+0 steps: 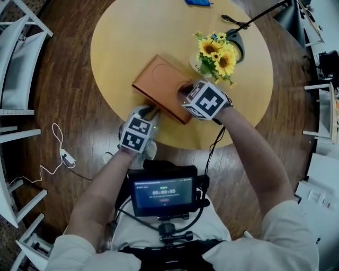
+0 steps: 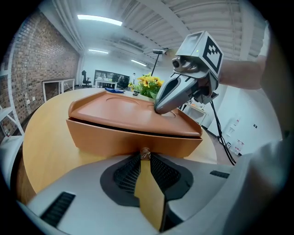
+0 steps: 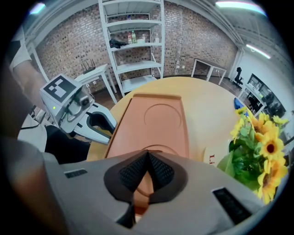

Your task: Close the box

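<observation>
A flat brown box [image 1: 159,79] lies on the round yellow table [image 1: 122,32], its lid down with a thin dark gap along the front [image 2: 133,131]. My left gripper [image 1: 152,112] is shut at the box's near side, and its tips [image 2: 145,155] touch a small brass clasp [image 2: 145,150] on the front wall. My right gripper [image 1: 185,89] is shut too and rests tip-down on the lid near its front edge [image 3: 148,153]. In the left gripper view its fingers [image 2: 166,98] press on the lid. The right gripper view shows the left gripper [image 3: 104,126] beside the box.
A vase of sunflowers [image 1: 217,55] stands just right of the box, close to my right gripper. Behind it is a black desk lamp [image 1: 235,39], and a blue item [image 1: 198,2] lies at the far edge. White chairs [image 1: 16,69] stand at the left, with a cable [image 1: 58,153] on the floor.
</observation>
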A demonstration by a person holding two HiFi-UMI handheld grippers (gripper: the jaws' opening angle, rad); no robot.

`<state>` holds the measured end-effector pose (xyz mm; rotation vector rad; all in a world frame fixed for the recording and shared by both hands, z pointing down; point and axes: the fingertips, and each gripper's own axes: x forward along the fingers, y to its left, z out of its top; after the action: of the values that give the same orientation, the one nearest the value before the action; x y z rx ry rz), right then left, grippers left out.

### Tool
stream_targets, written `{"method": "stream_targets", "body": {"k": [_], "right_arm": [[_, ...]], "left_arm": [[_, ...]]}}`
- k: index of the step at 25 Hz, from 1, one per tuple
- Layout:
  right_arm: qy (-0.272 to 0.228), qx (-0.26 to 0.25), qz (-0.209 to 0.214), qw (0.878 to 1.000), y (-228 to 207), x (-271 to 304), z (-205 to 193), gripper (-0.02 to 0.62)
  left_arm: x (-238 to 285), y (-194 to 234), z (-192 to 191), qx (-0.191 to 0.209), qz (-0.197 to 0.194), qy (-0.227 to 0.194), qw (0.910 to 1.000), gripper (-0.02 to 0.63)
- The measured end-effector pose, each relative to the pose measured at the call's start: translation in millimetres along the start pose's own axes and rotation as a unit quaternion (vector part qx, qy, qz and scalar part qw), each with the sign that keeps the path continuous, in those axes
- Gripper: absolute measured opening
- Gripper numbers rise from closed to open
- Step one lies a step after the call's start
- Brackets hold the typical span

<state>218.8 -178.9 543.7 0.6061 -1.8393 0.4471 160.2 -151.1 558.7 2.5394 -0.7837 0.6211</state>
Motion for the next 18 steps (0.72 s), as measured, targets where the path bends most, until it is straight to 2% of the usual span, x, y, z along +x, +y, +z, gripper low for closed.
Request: {"method": "stream_targets", "body": {"k": [7, 14, 18], "right_arm": [[0.003, 0.013, 0.019, 1.000, -1.1, -2.1, 0.0, 0.000], [-0.001, 0.015, 0.012, 1.000, -0.4, -2.1, 3.2, 0.000], [-0.020, 0.040, 0.004, 0.999, -2.7, -1.1, 2.8, 0.002]], "left_arm": [[5.6, 0.1, 6.6, -0.008, -0.002, 0.006, 1.0000, 0.061], [5.8, 0.8, 5.3, -0.006, -0.011, 0.012, 0.9998, 0.063], [7.8, 1.6, 5.5, -0.011, -0.024, 0.015, 0.9995, 0.069]]}}
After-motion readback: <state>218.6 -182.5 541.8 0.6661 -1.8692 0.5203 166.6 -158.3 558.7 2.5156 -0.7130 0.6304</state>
